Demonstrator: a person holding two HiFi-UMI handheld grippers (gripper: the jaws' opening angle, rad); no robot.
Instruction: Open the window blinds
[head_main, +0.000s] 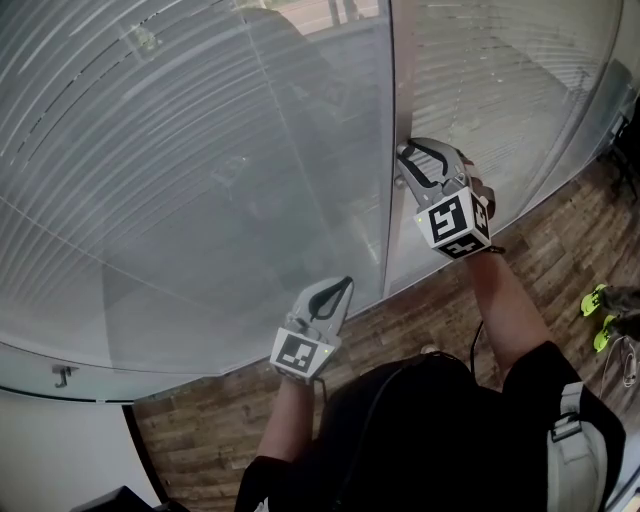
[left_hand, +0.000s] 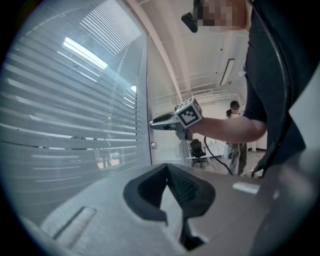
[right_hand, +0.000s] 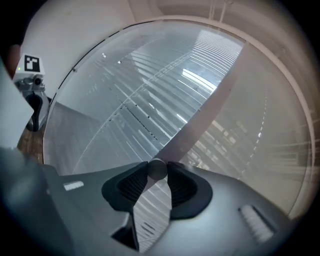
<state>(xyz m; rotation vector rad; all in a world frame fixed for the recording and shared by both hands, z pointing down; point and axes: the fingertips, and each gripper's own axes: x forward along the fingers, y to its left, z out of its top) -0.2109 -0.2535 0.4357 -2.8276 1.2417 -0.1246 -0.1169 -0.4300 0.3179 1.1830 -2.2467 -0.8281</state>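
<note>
The slatted blinds (head_main: 200, 180) sit behind glass, their slats nearly shut, on both sides of a pale upright frame post (head_main: 400, 90). My right gripper (head_main: 406, 152) reaches level to that post and is shut on a small round knob (right_hand: 157, 169), which sits pinched between its two dark pads. In the left gripper view the right gripper (left_hand: 153, 122) touches the post beside the blinds (left_hand: 65, 115). My left gripper (head_main: 346, 283) hangs lower and left, near the glass, shut with its tips together and nothing between them.
A wood floor (head_main: 560, 250) runs along the foot of the glass wall. Yellow-green shoes (head_main: 603, 316) lie at the right. A second small knob (left_hand: 153, 145) shows lower on the post. An office chair (left_hand: 197, 149) and a standing person (left_hand: 235, 131) are farther back.
</note>
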